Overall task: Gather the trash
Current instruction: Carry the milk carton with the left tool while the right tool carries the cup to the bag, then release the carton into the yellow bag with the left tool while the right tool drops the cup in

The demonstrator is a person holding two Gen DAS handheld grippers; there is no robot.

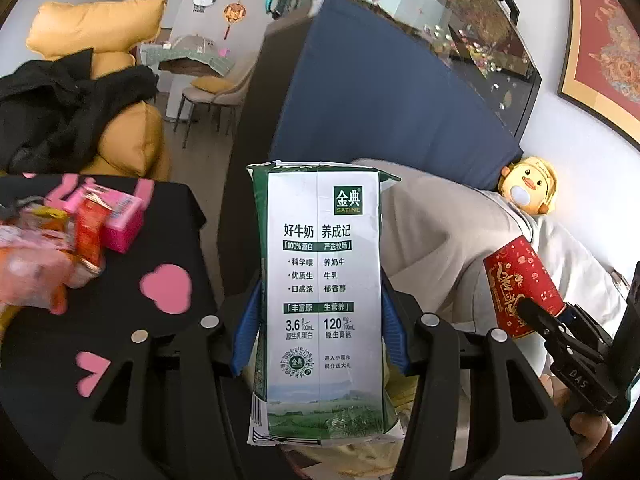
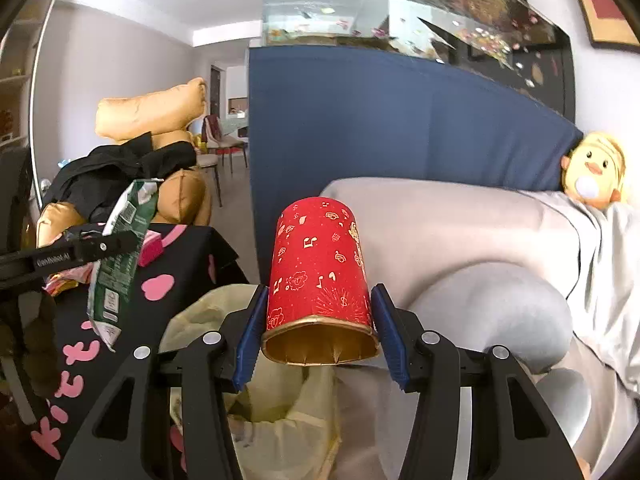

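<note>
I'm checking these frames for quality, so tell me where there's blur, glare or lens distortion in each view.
Left wrist view: the milk carton is sharp, the snack wrappers at the left edge are motion-smeared, fisheye bends the room. Right wrist view: the red paper cup is crisp, the fish tank glass shows bright reflections, dark corners.

Home living room — sofa [image 2: 460,232], aquarium [image 2: 360,8]
</note>
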